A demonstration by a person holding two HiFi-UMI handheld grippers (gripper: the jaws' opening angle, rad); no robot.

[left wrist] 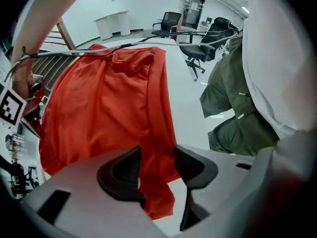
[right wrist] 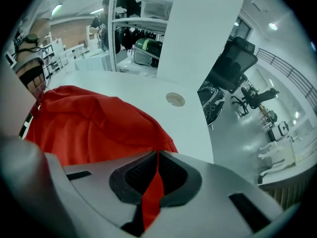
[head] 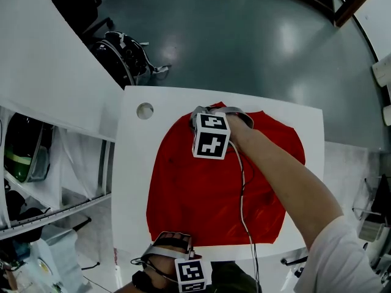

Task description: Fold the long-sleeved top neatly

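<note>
The red long-sleeved top [head: 214,182] lies spread on the white table [head: 135,182], its lower edge near the front. At the top's far edge my right gripper [head: 215,110] reaches in under its marker cube. In the right gripper view the right gripper [right wrist: 157,175] is shut, with a strip of the red top [right wrist: 94,123] pinched between its pads. My left gripper [head: 173,240] points straight down at the near hem. In the left gripper view the left gripper [left wrist: 157,167] has its jaws apart, the hem of the red top [left wrist: 114,98] between them, with a gap at the right pad.
A round cable hole [head: 145,110] sits in the table's far left corner. Black office chairs [head: 125,54] stand on the grey floor beyond it. Shelves with gear [head: 36,163] run along the left. The person's green trousers [left wrist: 233,98] are close to the table's near edge.
</note>
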